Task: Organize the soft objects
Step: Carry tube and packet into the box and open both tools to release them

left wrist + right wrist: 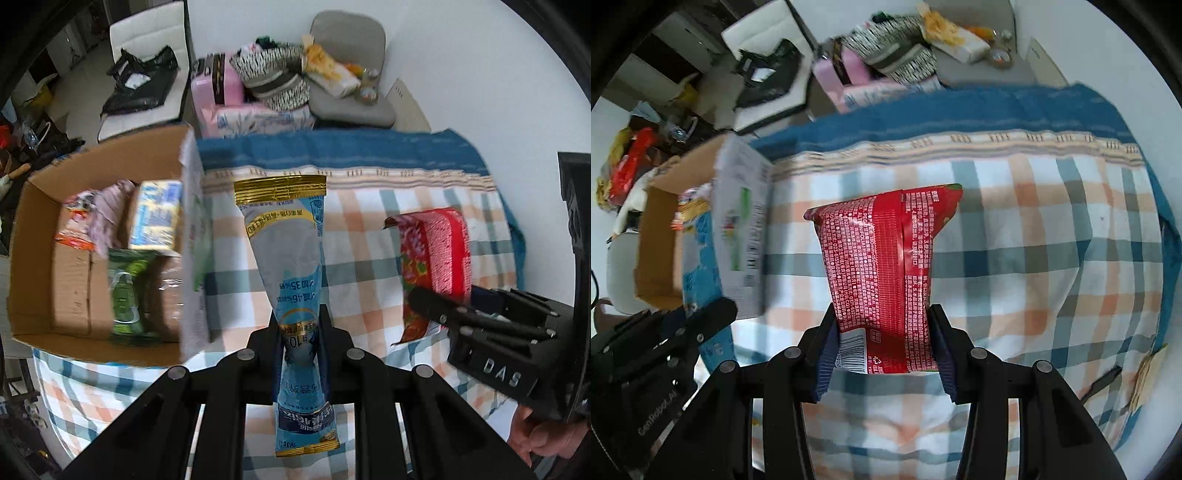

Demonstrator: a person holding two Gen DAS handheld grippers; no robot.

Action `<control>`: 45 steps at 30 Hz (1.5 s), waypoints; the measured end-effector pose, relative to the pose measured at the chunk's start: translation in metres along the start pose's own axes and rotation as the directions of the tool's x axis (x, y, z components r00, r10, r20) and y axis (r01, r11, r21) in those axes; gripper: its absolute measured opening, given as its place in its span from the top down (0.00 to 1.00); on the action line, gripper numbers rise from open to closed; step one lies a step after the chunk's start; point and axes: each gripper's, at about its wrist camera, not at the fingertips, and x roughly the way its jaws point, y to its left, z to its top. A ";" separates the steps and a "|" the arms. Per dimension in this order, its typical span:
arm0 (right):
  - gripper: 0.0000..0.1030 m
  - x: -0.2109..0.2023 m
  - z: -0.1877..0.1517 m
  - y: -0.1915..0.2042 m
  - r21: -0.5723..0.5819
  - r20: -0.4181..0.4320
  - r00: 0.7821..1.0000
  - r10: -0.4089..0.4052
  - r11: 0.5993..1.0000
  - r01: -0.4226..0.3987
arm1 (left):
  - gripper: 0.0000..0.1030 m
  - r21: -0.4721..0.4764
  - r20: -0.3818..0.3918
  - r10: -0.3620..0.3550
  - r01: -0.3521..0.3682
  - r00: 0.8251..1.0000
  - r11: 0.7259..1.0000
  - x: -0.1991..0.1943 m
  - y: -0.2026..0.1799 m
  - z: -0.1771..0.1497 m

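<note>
Right gripper [882, 339] is clamped on the lower end of a red packet [882, 258], one finger on each side; the packet stands up from the fingers, printed back facing the camera, barcode by the left finger. Beneath lies a plaid cloth [1015, 240] with a blue border at the far edge. A cardboard box [661, 236] sits at the cloth's left edge, contents blurred. The left gripper [683, 325] shows at lower left, near the box.

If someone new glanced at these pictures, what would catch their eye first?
Probably the two packets held up over the checked cloth: a blue pouch pinched in the left gripper and a red packet clamped in the right gripper. Next, the cardboard box to the left, already holding several packets.
</note>
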 end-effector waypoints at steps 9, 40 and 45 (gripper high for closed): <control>0.53 -0.036 -0.018 0.117 -0.092 0.050 0.996 0.074 0.993 -0.069 | 0.87 -0.036 0.080 -0.006 0.009 0.997 0.999 -0.069 0.086 -0.015; 0.52 0.123 0.026 0.343 -0.144 -0.139 0.987 0.076 0.985 -0.096 | 0.87 -0.163 -0.147 0.111 -0.134 0.983 0.977 0.025 0.333 0.015; 0.52 0.134 0.031 0.347 -0.147 -0.153 0.986 0.060 0.986 -0.083 | 0.84 -0.153 -0.168 0.112 -0.138 0.980 0.979 0.033 0.331 0.018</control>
